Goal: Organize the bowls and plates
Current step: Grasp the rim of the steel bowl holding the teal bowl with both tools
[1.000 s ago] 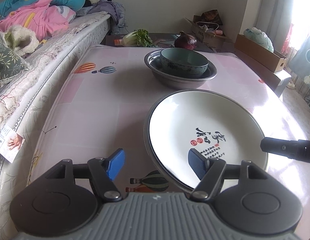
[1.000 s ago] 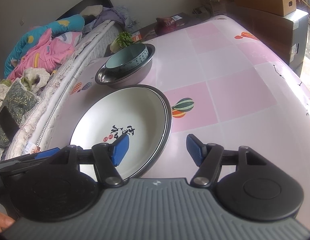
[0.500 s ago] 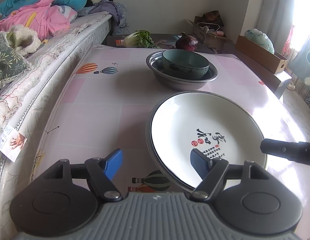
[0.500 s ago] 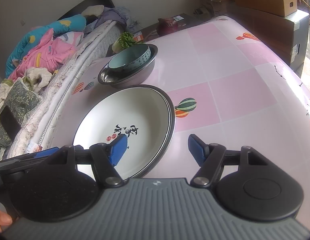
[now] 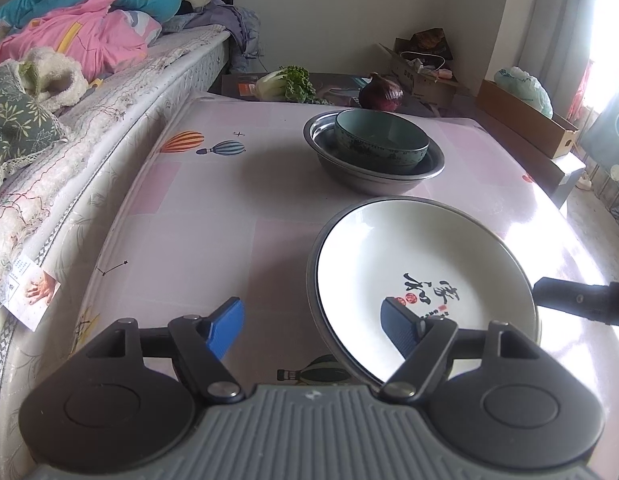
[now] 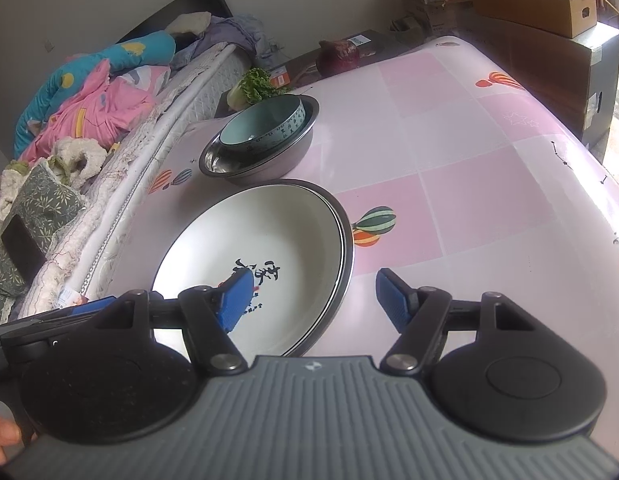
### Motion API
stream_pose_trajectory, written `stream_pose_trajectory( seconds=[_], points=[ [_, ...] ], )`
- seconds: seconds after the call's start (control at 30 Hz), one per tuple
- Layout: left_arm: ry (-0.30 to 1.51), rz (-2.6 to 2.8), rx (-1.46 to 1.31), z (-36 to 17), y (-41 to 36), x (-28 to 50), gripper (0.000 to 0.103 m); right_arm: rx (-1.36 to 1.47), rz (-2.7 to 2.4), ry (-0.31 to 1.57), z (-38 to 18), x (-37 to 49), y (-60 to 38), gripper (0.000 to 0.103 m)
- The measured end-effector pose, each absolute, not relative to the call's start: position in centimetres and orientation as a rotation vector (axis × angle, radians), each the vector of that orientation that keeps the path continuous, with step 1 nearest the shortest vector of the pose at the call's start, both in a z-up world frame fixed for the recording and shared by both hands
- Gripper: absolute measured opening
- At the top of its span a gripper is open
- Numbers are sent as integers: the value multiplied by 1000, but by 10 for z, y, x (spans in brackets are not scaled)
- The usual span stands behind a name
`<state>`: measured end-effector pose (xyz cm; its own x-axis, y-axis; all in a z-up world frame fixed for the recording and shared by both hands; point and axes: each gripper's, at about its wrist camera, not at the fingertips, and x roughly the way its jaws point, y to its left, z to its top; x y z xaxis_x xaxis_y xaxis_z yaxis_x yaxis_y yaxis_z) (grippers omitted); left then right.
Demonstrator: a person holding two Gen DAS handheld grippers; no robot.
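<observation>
Your left gripper [image 5: 311, 328] wide, straddling near-left rim of white plate [image 5: 421, 276], nothing pinched. Your right gripper [image 6: 313, 294] likewise wide across plate's right rim. Plate flat on tabletop [image 5: 213, 216], just before metal basin [image 5: 373, 178] with teal bowl [image 5: 381, 140] nested inside, likely stacking spot.

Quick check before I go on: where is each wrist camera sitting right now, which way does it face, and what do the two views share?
Left wrist: behind the open left gripper, angled down across the table; its jaws straddle the white plate's left rim; the right gripper's finger pokes in at right.
Right wrist: behind the open right gripper, jaws straddling the plate's right rim; a hand shows bottom left.
Shared: the plate, the teal bowl inside the metal basin, the bed.
</observation>
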<state>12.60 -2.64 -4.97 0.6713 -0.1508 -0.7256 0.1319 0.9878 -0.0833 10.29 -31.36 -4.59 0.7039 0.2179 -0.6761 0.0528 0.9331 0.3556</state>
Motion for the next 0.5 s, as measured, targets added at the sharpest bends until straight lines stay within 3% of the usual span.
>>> stream_pose_trajectory(
  seconds=[0.5],
  points=[
    [793, -199, -129, -18, -5, 216, 76, 444, 179, 780, -12, 206, -344, 67]
  ],
)
